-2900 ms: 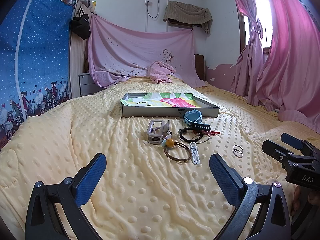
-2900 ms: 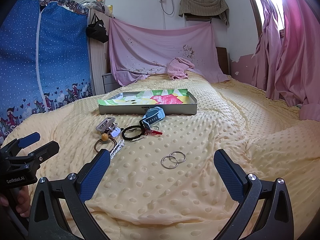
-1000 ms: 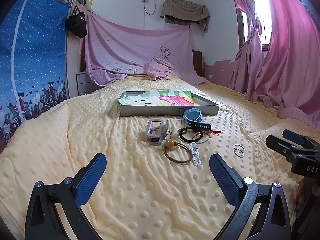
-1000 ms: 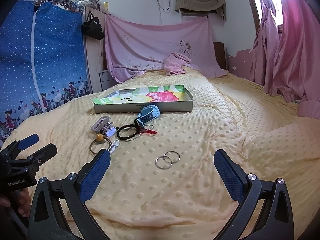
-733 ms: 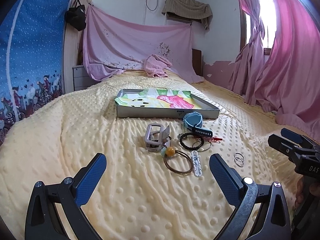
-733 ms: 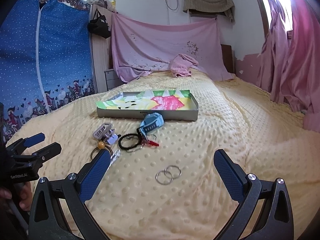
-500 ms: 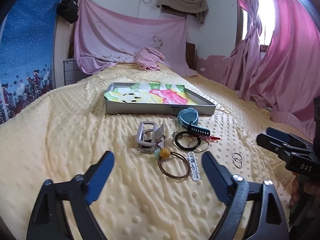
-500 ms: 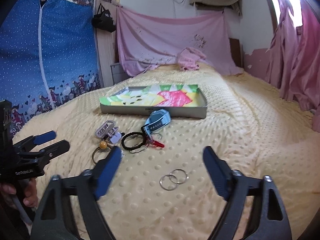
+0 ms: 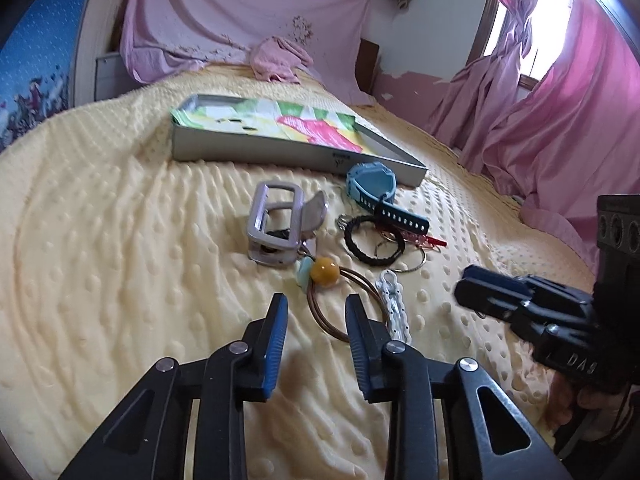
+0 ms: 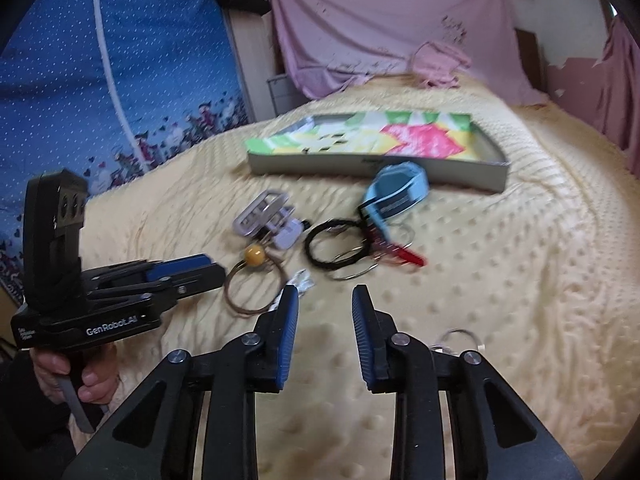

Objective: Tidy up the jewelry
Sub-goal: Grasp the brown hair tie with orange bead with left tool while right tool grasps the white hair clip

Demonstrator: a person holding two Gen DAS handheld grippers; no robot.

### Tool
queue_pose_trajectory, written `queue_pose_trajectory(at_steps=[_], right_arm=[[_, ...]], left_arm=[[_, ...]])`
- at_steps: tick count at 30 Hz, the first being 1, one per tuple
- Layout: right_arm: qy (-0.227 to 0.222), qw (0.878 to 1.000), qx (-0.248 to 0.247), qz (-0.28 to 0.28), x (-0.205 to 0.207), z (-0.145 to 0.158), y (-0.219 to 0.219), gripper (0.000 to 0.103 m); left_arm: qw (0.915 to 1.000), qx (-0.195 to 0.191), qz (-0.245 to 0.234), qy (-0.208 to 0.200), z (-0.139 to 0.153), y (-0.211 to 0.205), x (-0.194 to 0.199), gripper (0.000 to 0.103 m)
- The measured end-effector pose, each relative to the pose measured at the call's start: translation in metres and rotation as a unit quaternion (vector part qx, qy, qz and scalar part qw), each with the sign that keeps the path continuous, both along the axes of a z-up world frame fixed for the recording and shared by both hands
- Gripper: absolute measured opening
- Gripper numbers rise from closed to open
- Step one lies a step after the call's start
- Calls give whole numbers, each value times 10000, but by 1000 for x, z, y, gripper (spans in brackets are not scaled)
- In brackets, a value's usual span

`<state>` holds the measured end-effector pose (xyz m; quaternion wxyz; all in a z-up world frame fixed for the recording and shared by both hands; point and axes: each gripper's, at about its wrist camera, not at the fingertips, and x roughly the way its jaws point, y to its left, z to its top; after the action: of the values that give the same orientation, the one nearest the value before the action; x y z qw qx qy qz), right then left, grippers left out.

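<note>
Narrowing both claws from wide to a partial gap, hovering the left gripper (image 9: 316,314) just short of the brown wire bangle with amber bead (image 9: 340,300) and the right gripper (image 10: 325,306) nearby, and ideally straddling the thin rim squarely, away from the shallow grey tray (image 9: 280,156) lying farther back.

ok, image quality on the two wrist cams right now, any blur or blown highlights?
Left wrist: mostly sharp, bangle and tray crisp; window blown out; fisheye bends the edges. Right wrist: motion blur throughout, watch and key rings smeared; no strong glare.
</note>
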<state>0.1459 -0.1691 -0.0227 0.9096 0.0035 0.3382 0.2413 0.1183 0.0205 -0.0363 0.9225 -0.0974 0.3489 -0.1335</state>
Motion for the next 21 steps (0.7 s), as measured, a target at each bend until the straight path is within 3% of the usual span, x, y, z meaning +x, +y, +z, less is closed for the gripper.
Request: queue_pose_trajectory(at_steps=[5, 9, 12, 21], right_arm=[[222, 9997, 8, 114, 6, -12, 14, 19], [369, 9992, 32, 160, 10, -18, 17, 19], [434, 9988, 40, 200, 12, -20, 20, 19], [578, 9980, 6, 274, 18, -26, 28, 19]], left_arm=[[9996, -90, -163, 232, -7, -3, 8, 25], [9992, -173, -128, 346, -10, -1, 13, 10], [9987, -299, -40, 402, -11, 3, 14, 5], [9982, -239, 396, 386, -10, 14, 9, 5]])
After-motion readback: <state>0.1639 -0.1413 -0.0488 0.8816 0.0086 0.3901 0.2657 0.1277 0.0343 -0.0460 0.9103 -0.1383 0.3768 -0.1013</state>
